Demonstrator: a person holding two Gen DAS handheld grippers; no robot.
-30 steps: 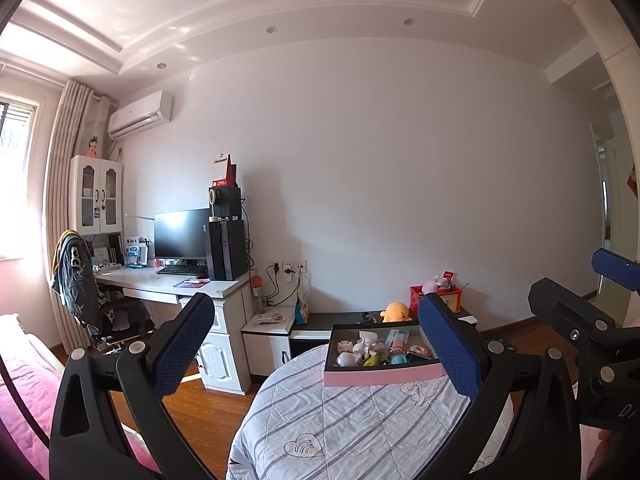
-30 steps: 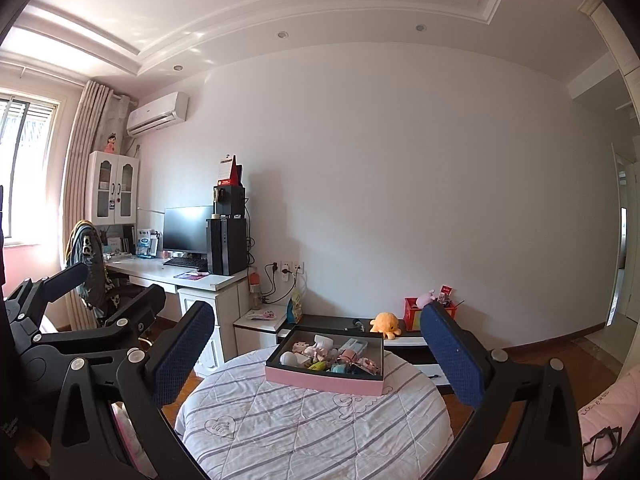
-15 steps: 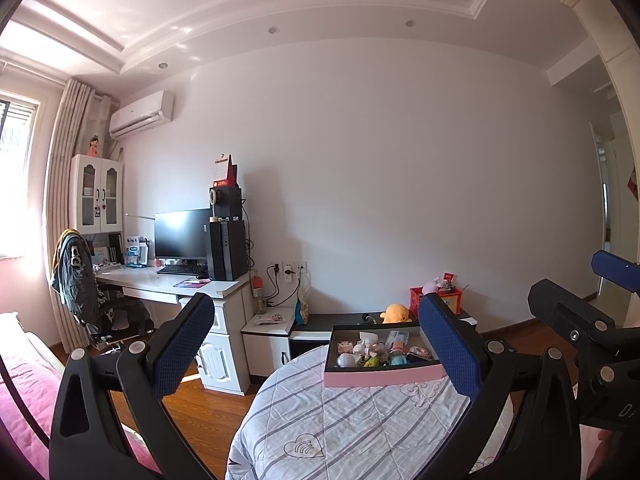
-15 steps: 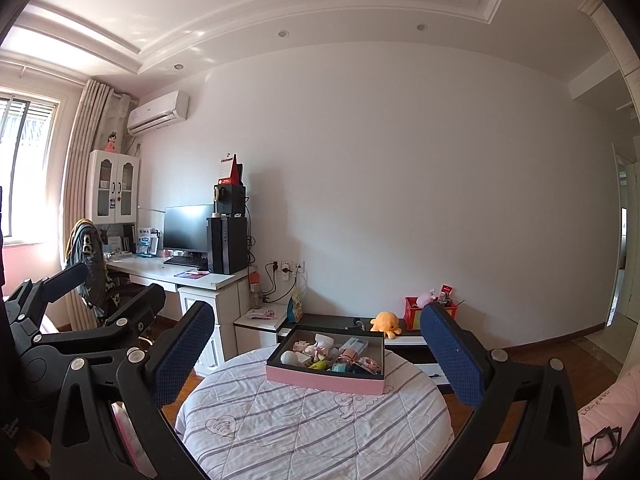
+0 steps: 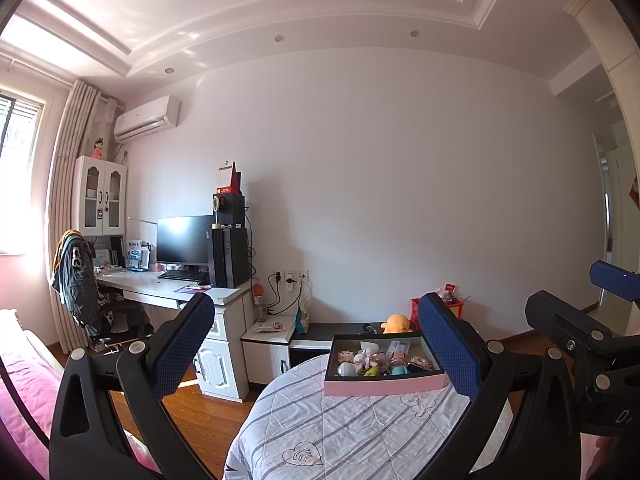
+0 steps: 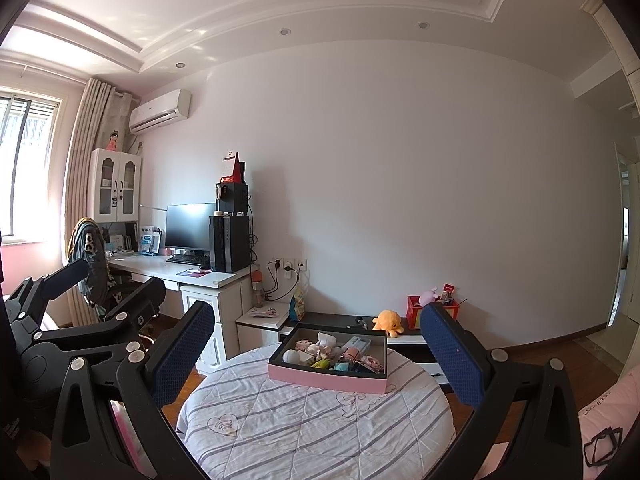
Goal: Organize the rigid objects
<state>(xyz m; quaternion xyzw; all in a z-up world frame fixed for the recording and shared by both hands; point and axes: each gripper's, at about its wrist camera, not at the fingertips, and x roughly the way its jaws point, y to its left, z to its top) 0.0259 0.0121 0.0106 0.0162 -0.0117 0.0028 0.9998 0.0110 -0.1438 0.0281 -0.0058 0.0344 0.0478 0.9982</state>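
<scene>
A pink box (image 5: 384,388) (image 6: 328,378) with a dark inside stands at the far side of a round table (image 5: 340,432) (image 6: 312,424) covered in a striped quilted cloth. Several small toys and items (image 6: 332,354) lie jumbled inside it. My left gripper (image 5: 316,344) is open and empty, held well short of the box, which sits by its right finger in view. My right gripper (image 6: 316,344) is likewise open and empty, with the box framed between its fingers, still some way off. Each gripper shows at the edge of the other's view.
A white desk (image 6: 192,276) with a monitor (image 6: 190,226) and computer tower stands at the left, with a chair draped in clothes (image 5: 80,280). A low cabinet (image 6: 344,322) behind the table carries an orange plush (image 6: 386,320) and a red box (image 6: 416,314). Pink bedding (image 5: 20,392) lies at the left.
</scene>
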